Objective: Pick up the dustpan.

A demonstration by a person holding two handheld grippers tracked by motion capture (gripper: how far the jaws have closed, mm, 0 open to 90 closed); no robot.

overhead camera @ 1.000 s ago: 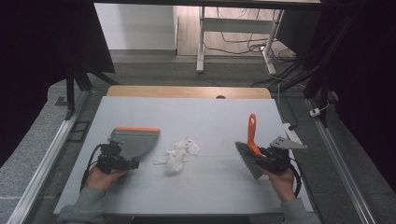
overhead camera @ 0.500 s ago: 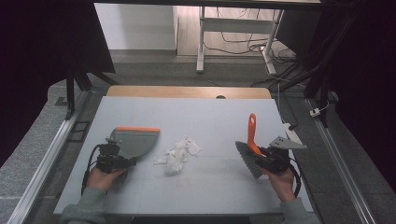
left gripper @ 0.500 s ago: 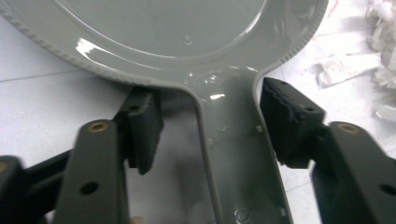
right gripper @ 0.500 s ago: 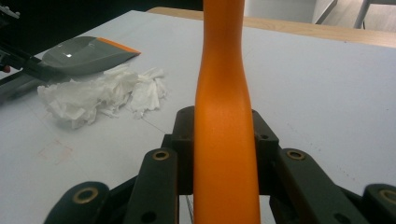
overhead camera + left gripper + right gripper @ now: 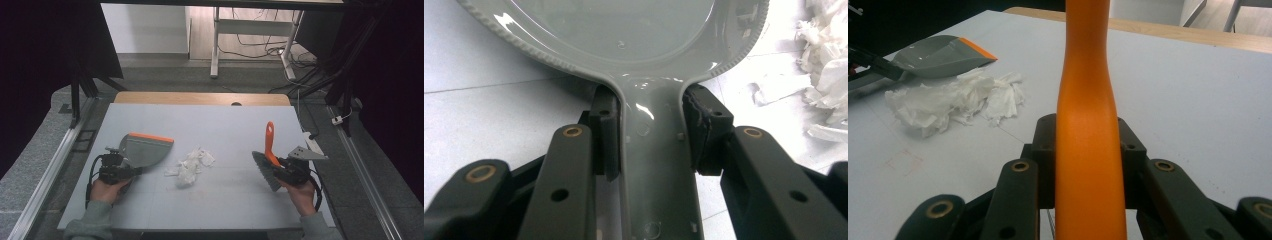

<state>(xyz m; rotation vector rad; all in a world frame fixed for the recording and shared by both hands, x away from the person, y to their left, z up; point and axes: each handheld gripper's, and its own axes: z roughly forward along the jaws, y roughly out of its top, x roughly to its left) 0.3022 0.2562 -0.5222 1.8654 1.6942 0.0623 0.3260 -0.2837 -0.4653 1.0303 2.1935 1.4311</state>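
Observation:
A grey dustpan [image 5: 142, 152] with an orange lip lies on the table at the left. My left gripper [image 5: 131, 171] is shut on its handle [image 5: 654, 165], one pad on each side. At the right, my right gripper [image 5: 276, 167] is shut on the orange handle [image 5: 1088, 125] of a hand brush [image 5: 266, 165], whose grey bristles point toward the table's near side. A pile of crumpled white paper scraps [image 5: 191, 164] lies between the two tools, just right of the dustpan [image 5: 940, 56].
The grey tabletop [image 5: 220, 125] has a wooden strip along its far edge. Metal rails run down both sides. Beyond the table stand a desk frame [image 5: 216, 45] and loose cables on the floor.
The dustpan and left gripper have shifted slightly. The brush in the right gripper stays about where it was.

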